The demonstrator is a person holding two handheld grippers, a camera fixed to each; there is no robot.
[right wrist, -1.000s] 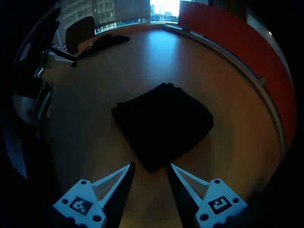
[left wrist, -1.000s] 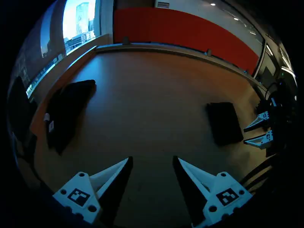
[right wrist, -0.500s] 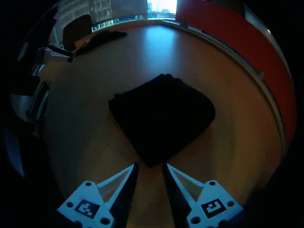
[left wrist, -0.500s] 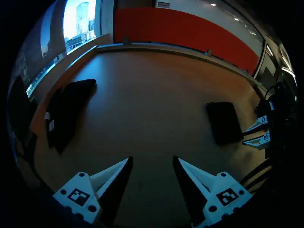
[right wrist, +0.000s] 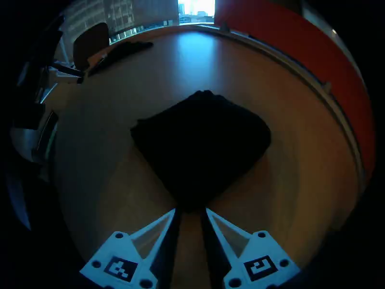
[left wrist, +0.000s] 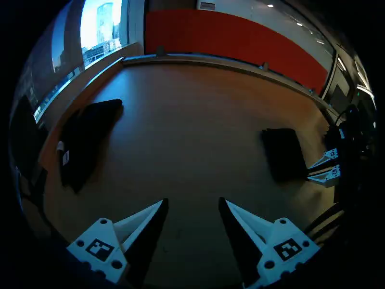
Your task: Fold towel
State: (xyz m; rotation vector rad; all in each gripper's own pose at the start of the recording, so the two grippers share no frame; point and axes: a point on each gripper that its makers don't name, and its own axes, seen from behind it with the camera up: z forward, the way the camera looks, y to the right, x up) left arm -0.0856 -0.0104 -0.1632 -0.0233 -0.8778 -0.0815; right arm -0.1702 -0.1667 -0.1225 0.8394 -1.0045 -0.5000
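A dark folded towel (right wrist: 202, 144) lies on the wooden table (right wrist: 288, 159). My right gripper (right wrist: 191, 213) is at its near corner, jaws narrowed to a small gap, with the corner's tip between the fingertips; it is still slightly open. In the left gripper view the same towel (left wrist: 284, 154) lies at the right, with the right gripper (left wrist: 323, 168) at its near edge. My left gripper (left wrist: 191, 212) hovers open over bare table, nothing between its fingers.
A second dark cloth (left wrist: 86, 139) lies near the table's left edge, also seen far off as a dark cloth (right wrist: 120, 50) in the right gripper view. A chair (right wrist: 91, 41) stands beyond it. A red wall panel (left wrist: 240, 41) and a window (left wrist: 101, 29) run behind the table.
The right gripper has crept forward to the towel's near corner and its jaws have narrowed steadily. The left gripper has stayed still and open.
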